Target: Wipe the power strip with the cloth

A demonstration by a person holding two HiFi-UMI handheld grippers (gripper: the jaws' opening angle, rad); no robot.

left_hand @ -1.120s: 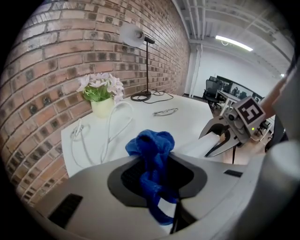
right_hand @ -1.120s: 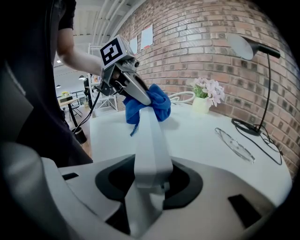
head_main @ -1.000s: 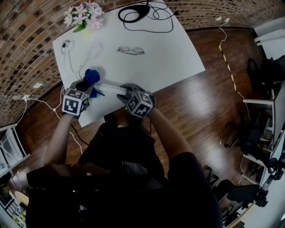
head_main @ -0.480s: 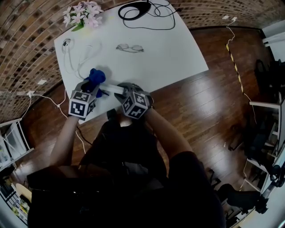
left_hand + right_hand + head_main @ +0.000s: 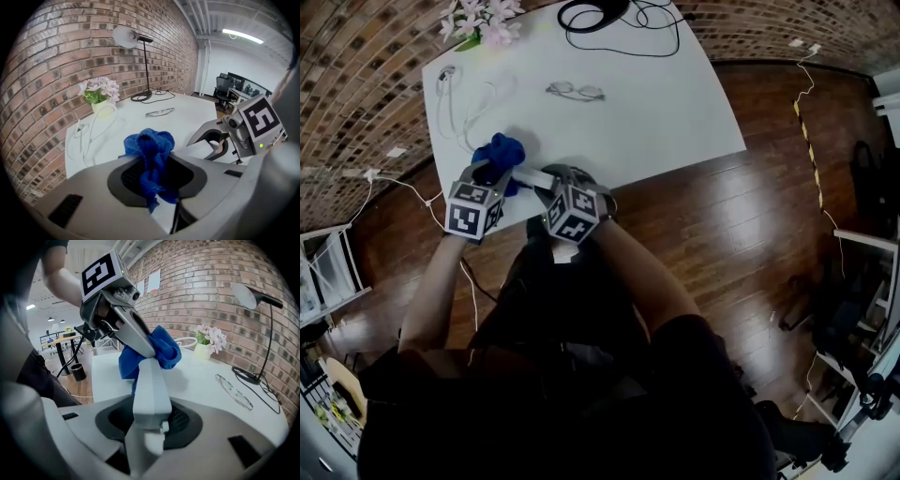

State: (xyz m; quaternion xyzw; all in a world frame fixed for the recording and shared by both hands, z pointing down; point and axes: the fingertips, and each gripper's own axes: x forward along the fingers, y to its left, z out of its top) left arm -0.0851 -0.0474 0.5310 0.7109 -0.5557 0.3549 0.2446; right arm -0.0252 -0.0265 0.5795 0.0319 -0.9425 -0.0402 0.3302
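Observation:
The white power strip (image 5: 151, 385) is clamped at one end by my right gripper (image 5: 150, 420) and held just above the near edge of the white table (image 5: 656, 112). My left gripper (image 5: 154, 174) is shut on the bunched blue cloth (image 5: 151, 149) and presses it against the strip's far end. In the head view the cloth (image 5: 499, 152) sits at the left gripper (image 5: 492, 176), close to the right gripper (image 5: 546, 184). Only a short piece of the strip (image 5: 531, 179) shows between them. The strip's sockets are hidden.
A pair of glasses (image 5: 575, 91) lies mid-table, a coiled white cable (image 5: 450, 98) at the left, pink flowers (image 5: 478, 21) at the far corner. A desk lamp's black base and cord (image 5: 609, 17) are at the back. A brick wall borders the table; wooden floor lies to the right.
My left gripper has slid the blue cloth along the strip toward the right gripper, so less of the strip shows between them. The right gripper has held still.

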